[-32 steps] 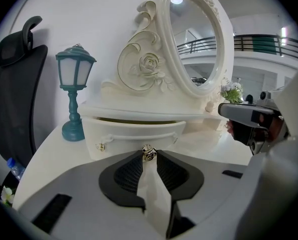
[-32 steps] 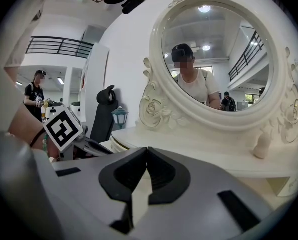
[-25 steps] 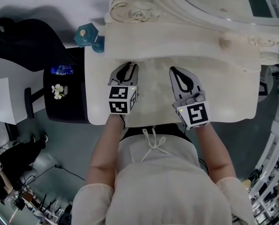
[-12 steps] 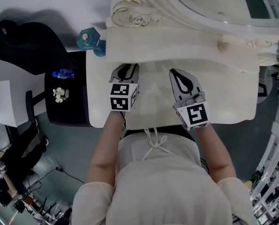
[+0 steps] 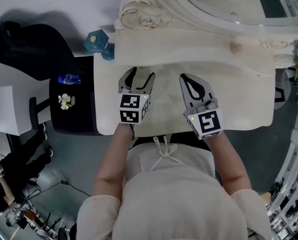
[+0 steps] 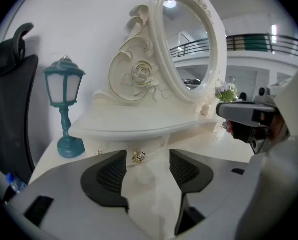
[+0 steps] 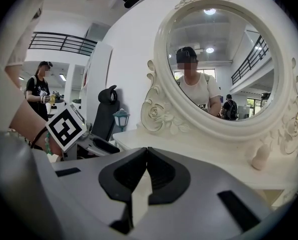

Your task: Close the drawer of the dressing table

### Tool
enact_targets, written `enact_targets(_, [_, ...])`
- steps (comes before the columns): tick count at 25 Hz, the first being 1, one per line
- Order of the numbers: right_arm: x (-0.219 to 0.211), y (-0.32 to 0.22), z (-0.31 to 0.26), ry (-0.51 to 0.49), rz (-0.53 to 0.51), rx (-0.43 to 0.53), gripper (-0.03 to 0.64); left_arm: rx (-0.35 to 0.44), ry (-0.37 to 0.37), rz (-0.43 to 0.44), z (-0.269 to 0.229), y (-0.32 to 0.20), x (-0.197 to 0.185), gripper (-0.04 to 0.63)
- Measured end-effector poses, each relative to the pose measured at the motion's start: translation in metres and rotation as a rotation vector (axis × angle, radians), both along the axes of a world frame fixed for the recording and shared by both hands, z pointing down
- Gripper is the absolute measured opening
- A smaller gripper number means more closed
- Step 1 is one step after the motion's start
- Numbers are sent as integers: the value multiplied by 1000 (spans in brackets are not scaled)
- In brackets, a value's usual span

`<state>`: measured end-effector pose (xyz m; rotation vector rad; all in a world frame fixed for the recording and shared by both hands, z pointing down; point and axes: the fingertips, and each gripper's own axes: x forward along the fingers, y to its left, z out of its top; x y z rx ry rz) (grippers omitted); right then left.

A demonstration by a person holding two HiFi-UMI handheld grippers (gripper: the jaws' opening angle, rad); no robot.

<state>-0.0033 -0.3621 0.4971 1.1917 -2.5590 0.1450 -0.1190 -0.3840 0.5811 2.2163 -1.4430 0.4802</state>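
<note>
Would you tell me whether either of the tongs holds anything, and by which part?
Nothing is held. The left tongs have just been opening, and the drawer knob between them is not clamped; the right tongs are shut and empty.

Cream dressing table (image 5: 239,89): teal lantern lamp (image 5: 96,40) rear-left corner, mirror (image 5: 224,4) behind.

No legible text, brand, number or sign appears in any view. The cube (image 5: 132,109) on the left gripper (image 5: 140,75) and the cube (image 5: 206,122) on the right gripper (image 5: 184,78) carry only black-and-white square marker patterns.

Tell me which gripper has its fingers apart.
The left gripper: its fingers have just been opening, the gold knob ungripped in their gap. The right gripper has them together.
</note>
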Motion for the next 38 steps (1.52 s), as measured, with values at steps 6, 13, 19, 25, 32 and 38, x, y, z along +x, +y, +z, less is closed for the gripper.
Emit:
enact_targets(6, [-4, 8, -10, -7, -13, 10, 6, 116, 13, -5, -50, 17, -7, 265])
enact_targets(13, [-5, 21, -37, -37, -34, 49, 6, 284, -1, 28, -135, 36, -16, 264])
enact_targets(19, [3, 32, -70, -60, -29, 108, 6, 411, 4, 63, -195, 55, -13, 175])
enact_targets(25, [10, 47, -98, -78, -38, 165, 6, 486, 5, 77, -233, 72, -10, 92])
enact_targets(32, [17, 58, -112, -89, -17, 181, 5, 534, 18, 108, -262, 87, -7, 24])
enact_targets(38, [17, 61, -123, -108, -22, 191, 3, 536, 34, 137, -264, 89, -1, 18])
